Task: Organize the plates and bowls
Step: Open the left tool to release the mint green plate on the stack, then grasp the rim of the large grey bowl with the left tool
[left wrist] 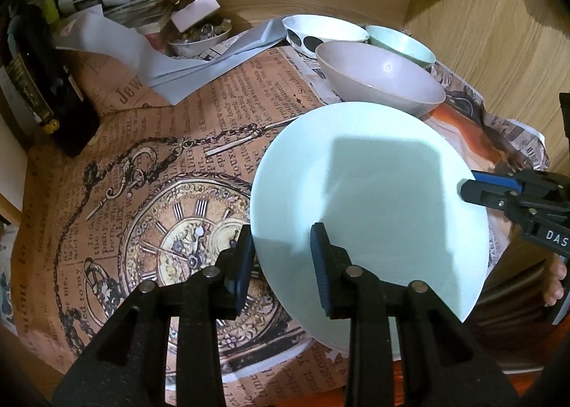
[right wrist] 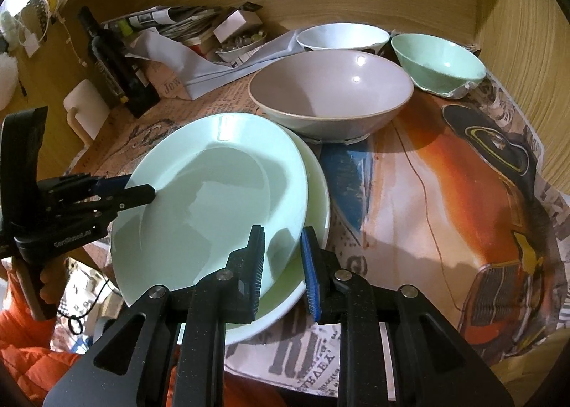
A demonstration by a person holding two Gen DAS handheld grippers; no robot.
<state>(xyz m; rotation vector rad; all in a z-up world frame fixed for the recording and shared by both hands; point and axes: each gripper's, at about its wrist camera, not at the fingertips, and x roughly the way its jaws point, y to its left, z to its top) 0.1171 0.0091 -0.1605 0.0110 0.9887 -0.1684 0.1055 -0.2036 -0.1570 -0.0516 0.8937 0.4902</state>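
A pale green plate point(left wrist: 374, 193) point(right wrist: 213, 200) is tilted over a second, creamier plate point(right wrist: 317, 200) lying on the paper-covered table. My left gripper point(left wrist: 283, 232) point(right wrist: 140, 186) is shut on the top plate's left rim, one finger above it and one below. On the near right rim my right gripper point(right wrist: 283, 230) point(left wrist: 468, 184) is shut in the same way. Behind the plates stands a wide grey-pink bowl point(left wrist: 381, 75) point(right wrist: 331, 93). A white bowl with black dots point(left wrist: 324, 29) point(right wrist: 342, 36) and a mint bowl point(left wrist: 402, 43) point(right wrist: 438, 57) sit further back.
A dark bottle point(left wrist: 46, 86) point(right wrist: 114, 65) stands at the left. Rolled papers and a small dish of trinkets point(left wrist: 199, 36) crowd the back left. Wooden walls point(right wrist: 516, 50) close the back and right. A person's orange sleeve point(right wrist: 28, 335) shows at the lower left.
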